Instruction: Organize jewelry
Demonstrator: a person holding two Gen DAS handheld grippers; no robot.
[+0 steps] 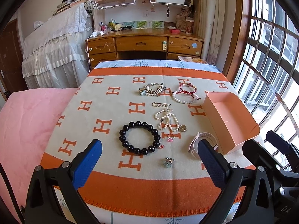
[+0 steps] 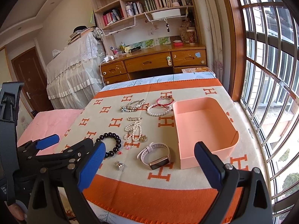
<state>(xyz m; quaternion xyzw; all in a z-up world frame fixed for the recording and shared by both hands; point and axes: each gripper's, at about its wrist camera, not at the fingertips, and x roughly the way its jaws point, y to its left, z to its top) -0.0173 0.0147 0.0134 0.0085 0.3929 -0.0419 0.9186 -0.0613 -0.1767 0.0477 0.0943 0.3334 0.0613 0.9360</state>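
Left gripper (image 1: 149,156) and right gripper (image 2: 149,158): fingers wide, holding nothing. Black bead bracelet (image 1: 139,137), watch (image 2: 155,154) and pearls (image 1: 168,119) lie beside the pink box (image 2: 205,128).

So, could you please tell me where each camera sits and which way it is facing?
Left wrist: on the left gripper, low at the blanket's near edge, looking toward the desk; the black bead bracelet lies between its open fingers, and the other gripper shows at right.
Right wrist: on the right gripper, further right, facing the pink box and watch; the left gripper shows at left.
Both share the blanket, jewelry, box and desk.
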